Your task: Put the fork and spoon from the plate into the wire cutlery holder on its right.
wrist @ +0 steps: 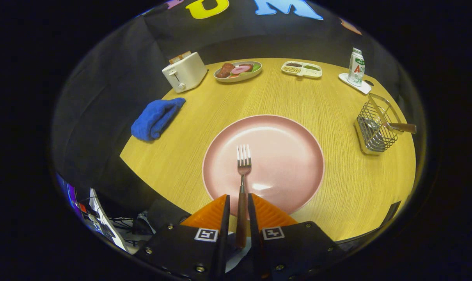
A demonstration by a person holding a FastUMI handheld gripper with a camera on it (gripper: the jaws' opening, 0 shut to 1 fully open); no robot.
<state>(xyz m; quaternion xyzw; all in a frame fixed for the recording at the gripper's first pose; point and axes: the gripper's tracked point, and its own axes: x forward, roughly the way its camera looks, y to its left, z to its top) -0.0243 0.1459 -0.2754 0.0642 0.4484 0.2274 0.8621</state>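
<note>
A metal fork with a brown wooden handle runs straight out from between my fingers, and its tines hang over the near half of the pink plate. My gripper is shut on the fork's handle, at the plate's near rim. To the right of the plate the wire cutlery holder stands on the wooden table. The spoon is in it, with its bowl down inside the wires and its brown handle leaning out over the right rim.
A blue cloth lies left of the plate near the table edge. At the back are a white toaster, a dish of food, a divided tray and a can on a coaster.
</note>
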